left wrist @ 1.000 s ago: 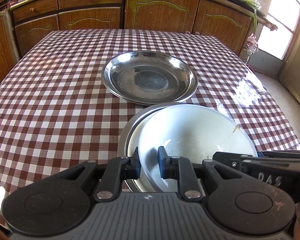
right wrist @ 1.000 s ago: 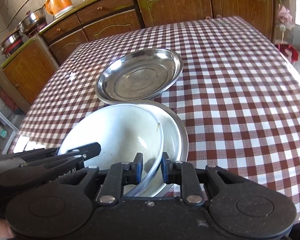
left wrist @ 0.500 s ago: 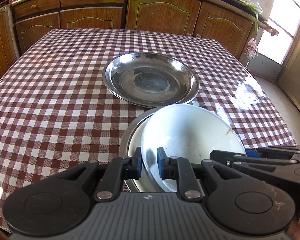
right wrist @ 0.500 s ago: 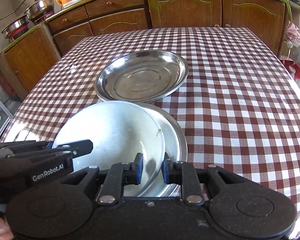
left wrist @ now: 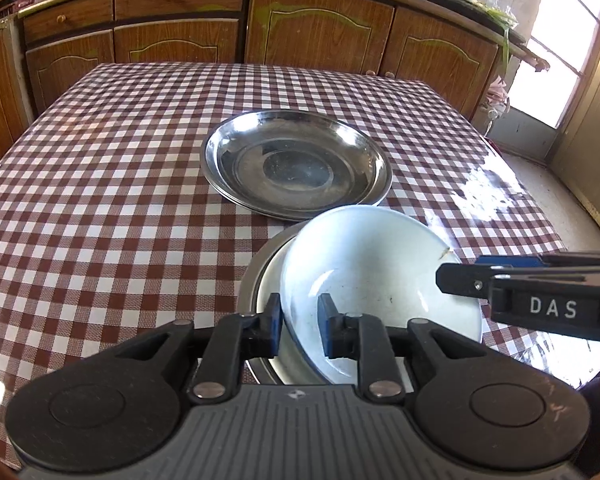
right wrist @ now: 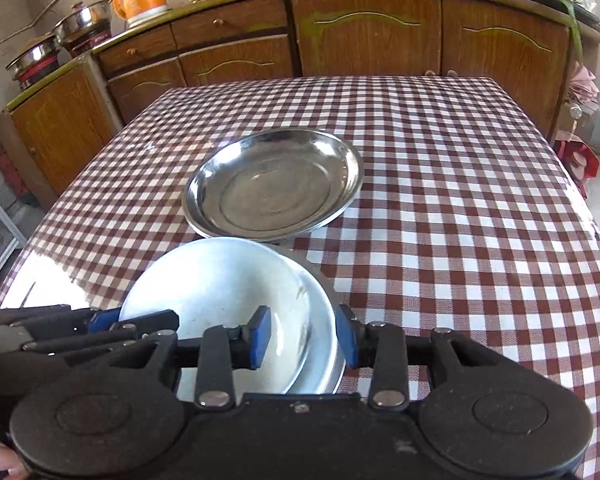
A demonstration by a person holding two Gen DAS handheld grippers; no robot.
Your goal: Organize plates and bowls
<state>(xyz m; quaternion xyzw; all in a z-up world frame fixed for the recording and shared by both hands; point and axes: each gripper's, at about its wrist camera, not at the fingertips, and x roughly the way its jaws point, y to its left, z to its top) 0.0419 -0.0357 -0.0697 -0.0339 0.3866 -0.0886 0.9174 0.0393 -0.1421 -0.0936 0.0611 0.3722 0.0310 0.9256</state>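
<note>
Checked tablecloth (left wrist: 100, 184) is hosting a handover: left gripper (left wrist: 298, 322) is pinching the white bowl (left wrist: 372, 272) beside the steel plate (left wrist: 296, 164) while right gripper (right wrist: 302, 336) is spreading apart, risking a tilt.

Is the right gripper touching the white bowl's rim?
Apart. The right wrist view shows the right gripper with jaws just opened, straddling the white bowl rim, gaps either side.

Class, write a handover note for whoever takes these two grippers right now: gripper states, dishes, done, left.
Grippers: left gripper shut on the white bowl at its near rim; right gripper open, jaws just opened, rim between them, not pressed.
Dishes: bowl tilted inside the near steel dish; steel plate behind it on the table.
Done: bowl set in dish.
Left: probably release, then stack the steel pieces.
</note>
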